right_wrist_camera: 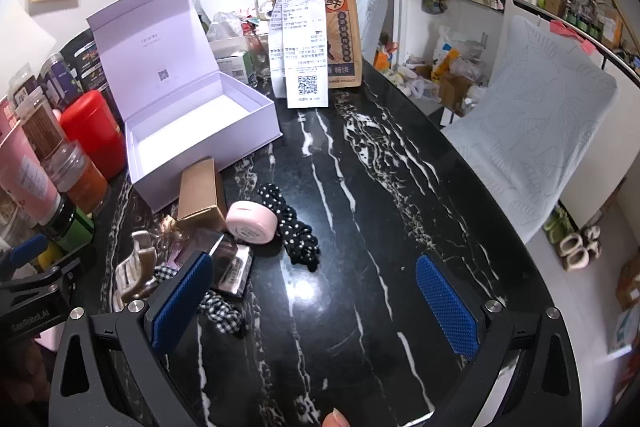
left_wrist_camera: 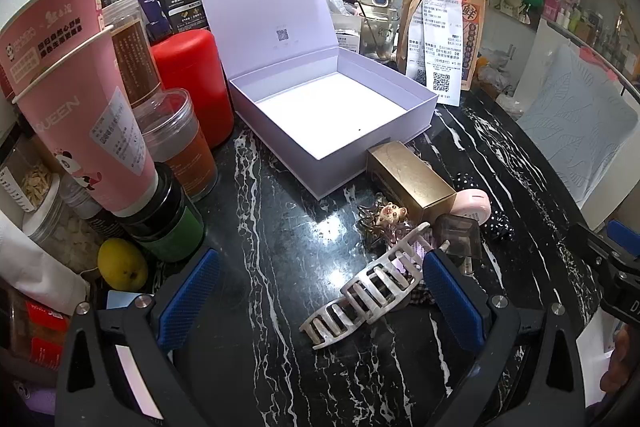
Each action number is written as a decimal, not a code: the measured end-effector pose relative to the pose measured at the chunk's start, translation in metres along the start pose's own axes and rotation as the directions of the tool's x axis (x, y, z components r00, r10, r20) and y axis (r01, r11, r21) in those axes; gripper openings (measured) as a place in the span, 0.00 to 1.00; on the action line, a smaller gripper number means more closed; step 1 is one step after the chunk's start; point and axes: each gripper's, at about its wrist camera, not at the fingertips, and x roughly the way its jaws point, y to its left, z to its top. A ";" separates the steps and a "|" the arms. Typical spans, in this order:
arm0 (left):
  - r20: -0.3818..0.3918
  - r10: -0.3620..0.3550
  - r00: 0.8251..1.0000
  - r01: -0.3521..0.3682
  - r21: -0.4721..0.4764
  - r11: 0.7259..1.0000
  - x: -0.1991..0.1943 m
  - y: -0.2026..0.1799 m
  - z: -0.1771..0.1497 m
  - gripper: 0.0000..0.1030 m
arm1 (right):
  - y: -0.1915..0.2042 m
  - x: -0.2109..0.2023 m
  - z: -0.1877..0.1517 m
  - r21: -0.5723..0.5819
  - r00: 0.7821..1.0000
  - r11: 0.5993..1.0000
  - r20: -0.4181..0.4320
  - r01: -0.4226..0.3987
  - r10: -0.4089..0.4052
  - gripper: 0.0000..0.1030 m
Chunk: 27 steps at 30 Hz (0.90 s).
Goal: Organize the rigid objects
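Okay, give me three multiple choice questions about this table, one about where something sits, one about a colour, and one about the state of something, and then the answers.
1. Where does the gold carton lie?
A. Inside the white box
B. On the table against the front of the white box
C. On top of the red canister

2. What colour is the round case beside the gold carton?
A. Pink
B. Green
C. Yellow

3. What state is the white box in?
A. Lid shut
B. Lid open, full of clips
C. Lid open, nothing visible inside

Answers: 1 B, it rests on the marble table touching the box's wall. 2 A, its top and side are pale pink. 3 C, the lid stands up and the floor looks bare.
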 end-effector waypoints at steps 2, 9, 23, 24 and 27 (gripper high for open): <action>-0.001 -0.002 1.000 0.002 0.000 1.000 0.000 0.000 0.000 1.00 | 0.000 0.000 0.000 0.000 1.000 1.000 -0.001 -0.001 0.001 1.00; -0.001 -0.006 1.000 0.006 0.001 1.000 0.000 -0.001 0.000 1.00 | -0.001 0.001 0.000 0.000 1.000 1.000 0.000 -0.006 0.006 1.00; 0.000 -0.008 1.000 0.008 0.002 1.000 -0.001 -0.001 0.002 1.00 | 0.001 0.003 0.001 0.000 1.000 1.000 -0.005 -0.011 0.011 1.00; -0.001 -0.007 1.000 0.007 0.002 1.000 -0.001 -0.002 0.002 1.00 | 0.000 0.003 0.001 0.001 1.000 1.000 -0.005 -0.012 0.012 1.00; -0.001 -0.009 1.000 0.009 0.003 1.000 -0.002 -0.002 0.003 1.00 | 0.000 0.003 0.001 0.001 1.000 1.000 -0.004 -0.012 0.012 1.00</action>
